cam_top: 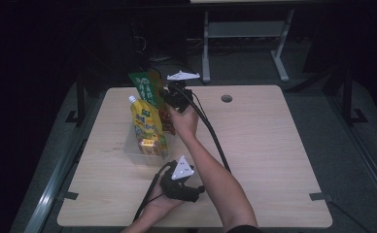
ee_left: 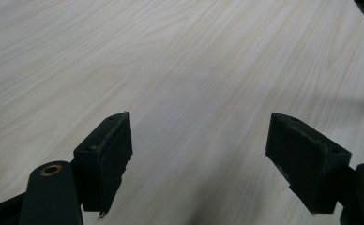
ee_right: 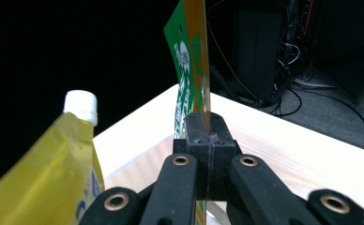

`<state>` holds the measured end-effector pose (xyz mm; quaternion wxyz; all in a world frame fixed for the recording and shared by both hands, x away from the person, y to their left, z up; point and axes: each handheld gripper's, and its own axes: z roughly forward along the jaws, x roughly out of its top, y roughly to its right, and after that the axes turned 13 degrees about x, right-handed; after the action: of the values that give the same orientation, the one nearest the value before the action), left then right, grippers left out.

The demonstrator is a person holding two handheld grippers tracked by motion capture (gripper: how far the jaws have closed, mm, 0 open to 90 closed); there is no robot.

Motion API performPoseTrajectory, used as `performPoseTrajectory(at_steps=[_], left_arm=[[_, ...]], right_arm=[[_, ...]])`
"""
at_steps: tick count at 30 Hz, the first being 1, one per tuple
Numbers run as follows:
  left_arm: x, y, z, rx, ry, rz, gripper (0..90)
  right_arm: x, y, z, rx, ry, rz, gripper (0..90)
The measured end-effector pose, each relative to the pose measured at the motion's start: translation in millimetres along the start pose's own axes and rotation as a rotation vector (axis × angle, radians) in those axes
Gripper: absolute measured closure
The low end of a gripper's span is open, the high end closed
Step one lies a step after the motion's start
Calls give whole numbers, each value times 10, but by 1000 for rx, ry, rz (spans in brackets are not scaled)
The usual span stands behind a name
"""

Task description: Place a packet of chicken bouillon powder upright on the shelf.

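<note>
My right gripper (ee_right: 207, 136) has its two jaws pressed together on the edge of a green packet (ee_right: 189, 70), so the thin packet is clamped between the pads and stands upright above them. In the high view this green packet (cam_top: 145, 87) is at the far end of the clear plastic bin (cam_top: 134, 151), and my right gripper (cam_top: 169, 99) holds it from the side that faces the round hole (cam_top: 226, 98) in the table. Inside the bin stands a yellow pouch with a white cap (cam_top: 145, 121), just beside the green packet, and a small yellow-red box (cam_top: 148, 144) is at the near end of the bin. In the right gripper view the yellow pouch (ee_right: 53, 159) is close on the left of my jaws, its cap pointing up. My left gripper (cam_top: 179, 187) rests on the wooden table (cam_top: 264, 145) on the near side of the bin, apart from it. Its jaws stand wide apart with nothing between them; in the left gripper view I see bare table (ee_left: 180, 70) between the two black pads (ee_left: 106, 159).
</note>
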<state>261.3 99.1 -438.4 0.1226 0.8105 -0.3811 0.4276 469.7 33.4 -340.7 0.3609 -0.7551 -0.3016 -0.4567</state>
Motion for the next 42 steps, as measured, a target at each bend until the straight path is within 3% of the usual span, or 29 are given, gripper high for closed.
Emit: performPoseTrajectory(at_steps=[7,11,22,39,42], left_arm=[[0,-12,-2,1,3,-6,224],[5,3,0,0,1,2,224],[13,18,10,-4,15,-14,225],[9,11,26,-4,0,2,224],[0,5,28,-2,-2,1,224]], right_arm=[[-32,-42,-35,8,-37,-42,894],[-59,-50,-89,22,-73,-41,894],[-128,-70,-109,26,-106,-95,900],[-198,-1,-187,53,-88,-84,895],[-200,55,-209,46,-89,-59,809]])
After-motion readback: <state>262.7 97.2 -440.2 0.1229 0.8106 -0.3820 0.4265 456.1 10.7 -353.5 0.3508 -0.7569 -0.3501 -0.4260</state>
